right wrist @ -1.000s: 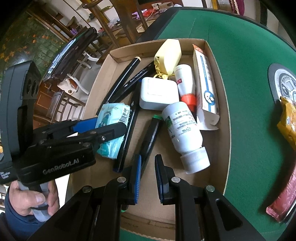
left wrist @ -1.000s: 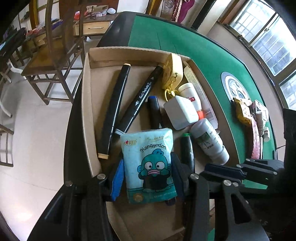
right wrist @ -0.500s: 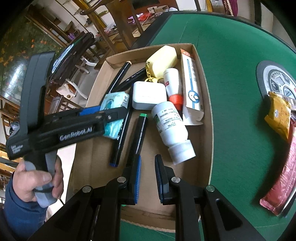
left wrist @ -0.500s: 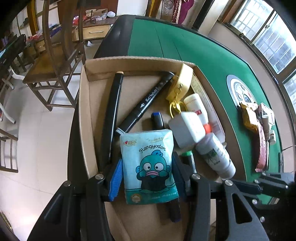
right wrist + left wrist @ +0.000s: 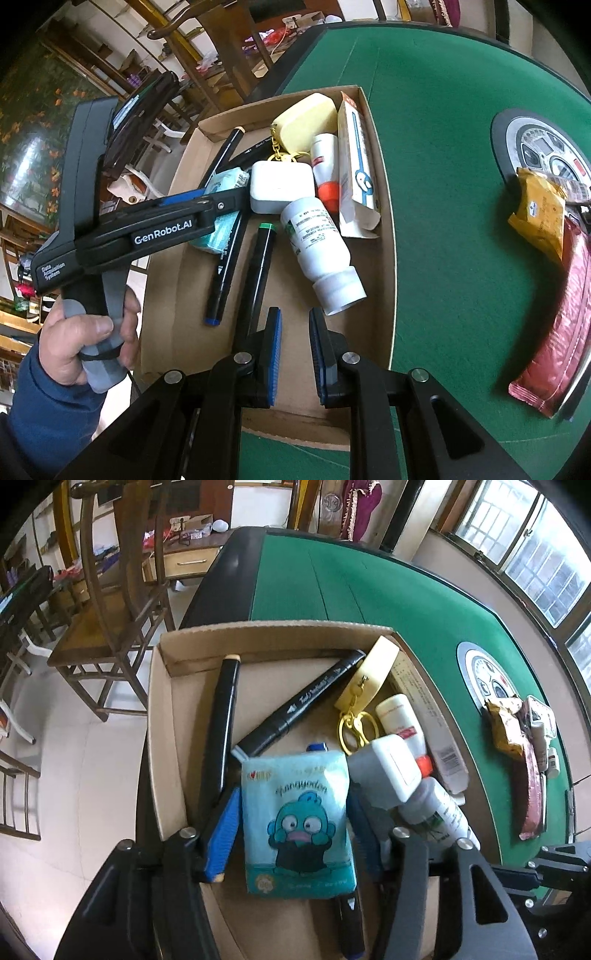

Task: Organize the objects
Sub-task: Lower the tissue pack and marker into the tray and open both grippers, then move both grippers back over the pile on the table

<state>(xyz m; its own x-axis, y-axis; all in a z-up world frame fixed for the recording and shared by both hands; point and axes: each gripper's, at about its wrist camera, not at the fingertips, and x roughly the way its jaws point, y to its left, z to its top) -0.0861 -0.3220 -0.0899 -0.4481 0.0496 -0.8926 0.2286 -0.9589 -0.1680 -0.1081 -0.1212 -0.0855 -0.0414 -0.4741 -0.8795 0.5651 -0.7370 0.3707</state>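
The left gripper holds a pale blue tissue pack printed with a cartoon fish, its blue pads pressed against the pack's two long sides. The pack sits in the near half of the cardboard box, over the lower ends of the black markers, with its long axis running near to far, in line with the fingers. In the right wrist view the same pack shows at the left side of the box, clamped sideways in the left tool. The right gripper hovers empty over the box's near edge, its jaws only a narrow gap apart. The left hand therefore already has the pack, while the right is nearer the green-capped marker, which lies lengthwise just ahead of its fingers, and the white bottle slightly to the right. Judging from this, the next move is setting the pack down in the box's open floor, probably toward the left wall, clear of the markers.
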